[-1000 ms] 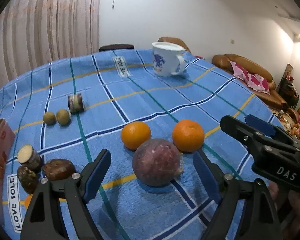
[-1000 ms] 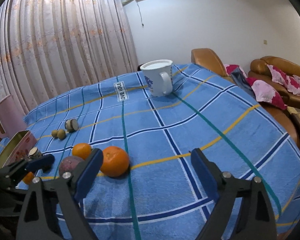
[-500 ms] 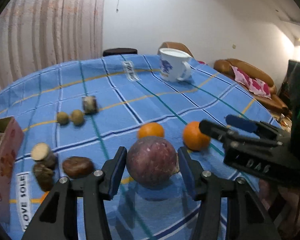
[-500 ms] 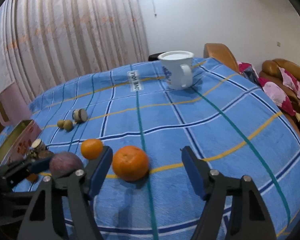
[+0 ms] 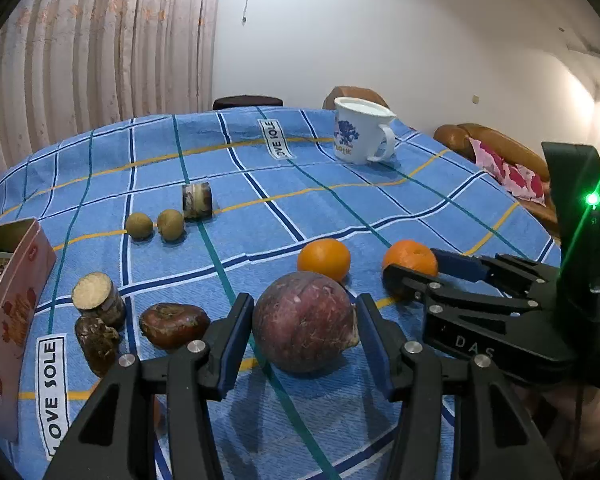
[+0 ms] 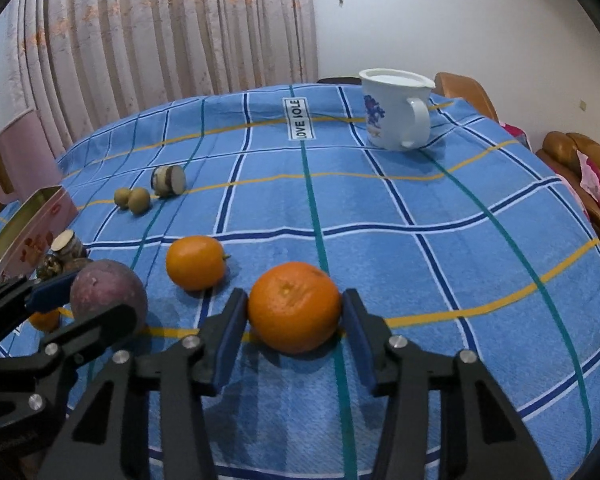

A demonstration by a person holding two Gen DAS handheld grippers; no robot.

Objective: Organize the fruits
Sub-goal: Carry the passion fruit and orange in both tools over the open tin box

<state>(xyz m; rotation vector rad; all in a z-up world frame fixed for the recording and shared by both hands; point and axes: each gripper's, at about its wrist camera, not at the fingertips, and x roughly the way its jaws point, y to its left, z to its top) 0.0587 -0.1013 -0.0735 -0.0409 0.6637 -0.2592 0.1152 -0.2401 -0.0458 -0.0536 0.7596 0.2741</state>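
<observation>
Blue checked tablecloth (image 5: 340, 208) | left gripper (image 5: 300, 334) fingers clamp mottled purple fruit (image 5: 304, 322) | right gripper (image 6: 294, 314) fingers closing around dimpled orange (image 6: 294, 312)

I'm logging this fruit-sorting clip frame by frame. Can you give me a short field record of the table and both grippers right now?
surface: blue checked tablecloth
left gripper: jaws closed against the purple round fruit
right gripper: jaws closing around the near orange, pads at its sides
free fruit: second orange, two small brown fruits
other items: white mug at the far side, open tin box at the left edge
</observation>
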